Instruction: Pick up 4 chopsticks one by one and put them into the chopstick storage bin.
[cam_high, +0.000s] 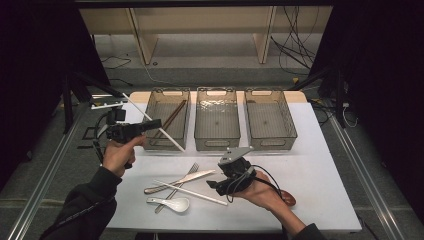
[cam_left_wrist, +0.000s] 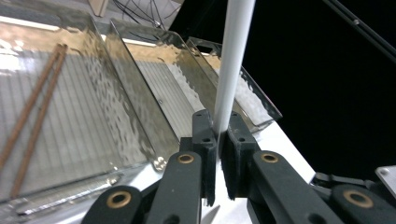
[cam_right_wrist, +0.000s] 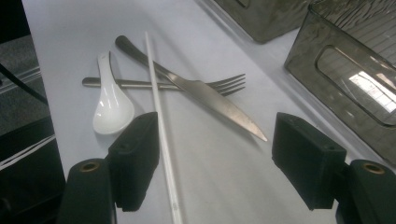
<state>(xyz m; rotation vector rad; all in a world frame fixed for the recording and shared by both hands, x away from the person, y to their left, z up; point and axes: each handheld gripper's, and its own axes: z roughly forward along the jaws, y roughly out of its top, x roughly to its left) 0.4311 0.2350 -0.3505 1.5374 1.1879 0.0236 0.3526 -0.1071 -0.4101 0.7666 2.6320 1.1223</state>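
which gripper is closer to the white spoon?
Right. The right gripper hovers open just right of the cutlery pile where the white spoon lies; the left gripper is up by the left bin, clamping a white chopstick.

In the left gripper view the white chopstick (cam_left_wrist: 232, 65) runs out past the top edge, so its far end is cut off. In the right gripper view another white chopstick (cam_right_wrist: 161, 126) leaves the bottom edge, and the fork (cam_right_wrist: 187, 84) lies partly hidden beneath the knife (cam_right_wrist: 196, 91). In the high view a reddish-brown thing (cam_high: 288, 198) behind the right hand is mostly covered, too little to identify.
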